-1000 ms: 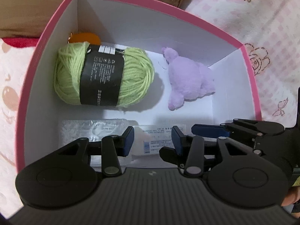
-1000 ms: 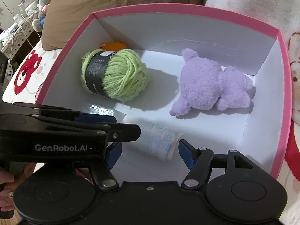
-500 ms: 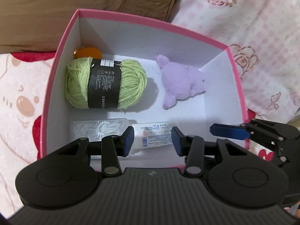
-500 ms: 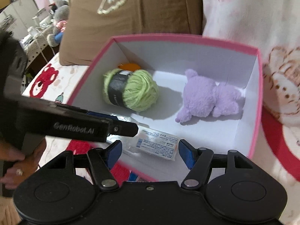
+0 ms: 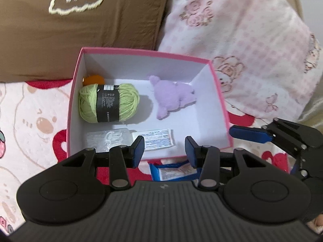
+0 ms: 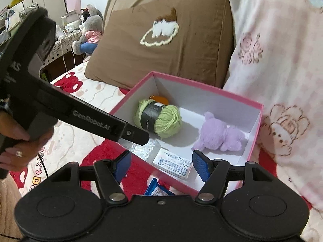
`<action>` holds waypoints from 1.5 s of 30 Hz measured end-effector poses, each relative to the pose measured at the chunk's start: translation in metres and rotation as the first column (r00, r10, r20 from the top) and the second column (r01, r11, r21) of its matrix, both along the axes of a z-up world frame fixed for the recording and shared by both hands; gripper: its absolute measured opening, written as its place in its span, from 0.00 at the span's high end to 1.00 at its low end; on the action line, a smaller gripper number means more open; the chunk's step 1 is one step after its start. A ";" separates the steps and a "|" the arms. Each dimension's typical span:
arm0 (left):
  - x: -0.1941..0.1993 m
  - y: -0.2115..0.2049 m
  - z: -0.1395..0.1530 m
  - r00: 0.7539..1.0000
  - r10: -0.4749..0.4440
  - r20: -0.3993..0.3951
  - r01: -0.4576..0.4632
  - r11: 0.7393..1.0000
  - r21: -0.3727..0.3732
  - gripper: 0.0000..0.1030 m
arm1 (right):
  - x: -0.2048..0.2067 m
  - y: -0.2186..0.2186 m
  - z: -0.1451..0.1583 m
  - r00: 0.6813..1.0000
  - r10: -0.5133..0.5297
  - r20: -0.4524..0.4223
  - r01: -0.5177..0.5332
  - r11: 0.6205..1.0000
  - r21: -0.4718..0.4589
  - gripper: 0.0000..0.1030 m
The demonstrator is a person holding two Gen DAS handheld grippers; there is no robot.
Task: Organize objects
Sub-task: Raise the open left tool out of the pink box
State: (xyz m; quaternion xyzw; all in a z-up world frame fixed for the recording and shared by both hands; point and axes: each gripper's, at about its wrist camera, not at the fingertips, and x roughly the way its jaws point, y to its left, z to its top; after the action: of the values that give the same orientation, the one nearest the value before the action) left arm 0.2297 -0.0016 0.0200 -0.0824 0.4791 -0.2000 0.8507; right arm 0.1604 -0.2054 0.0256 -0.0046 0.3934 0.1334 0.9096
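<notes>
2 grippers, left (image 5: pixel 164 148) and right (image 6: pixel 160 166), hung above the pink box (image 5: pixel 141 51), jaws apart, gripping nothing. Yarn (image 5: pixel 109 102), plush (image 5: pixel 172 95) and packet (image 5: pixel 159 139) sat inside; blue packet (image 5: pixel 173 172) lay outside.

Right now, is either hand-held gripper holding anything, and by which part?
Nothing is held. The left hand-held gripper and right hand-held gripper are both open and empty above the pink cardboard box.

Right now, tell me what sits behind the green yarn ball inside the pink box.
Behind the green yarn ball, in the pink box's back corner, an orange object peeks out. The yarn covers most of it, so what it is stays unclear.
</notes>
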 end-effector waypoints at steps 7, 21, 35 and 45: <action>-0.032 0.009 0.036 0.997 -0.018 0.072 0.014 0.999 0.051 0.48 | -0.023 0.000 0.025 0.998 -0.005 0.058 0.006 1.000 -0.009 0.30; -0.074 0.013 0.062 0.995 -0.051 0.087 0.050 0.999 0.012 0.42 | -0.067 0.002 0.058 0.990 -0.004 0.142 0.013 0.998 -0.063 0.16; -0.095 0.016 0.048 0.996 -0.063 0.065 0.063 0.998 0.005 0.29 | -0.101 0.007 0.054 0.989 -0.012 0.150 0.028 0.994 -0.104 0.12; -0.100 0.022 0.032 0.997 -0.068 0.037 0.068 0.998 0.002 0.28 | -0.112 0.002 0.039 0.994 -0.040 0.103 0.048 0.996 -0.076 0.12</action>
State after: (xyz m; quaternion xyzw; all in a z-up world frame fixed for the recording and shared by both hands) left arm 0.1295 0.0207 0.0519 -0.0620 0.4659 -0.2302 0.8521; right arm 0.0486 -0.2031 0.0651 -0.0384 0.3514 0.0973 0.9304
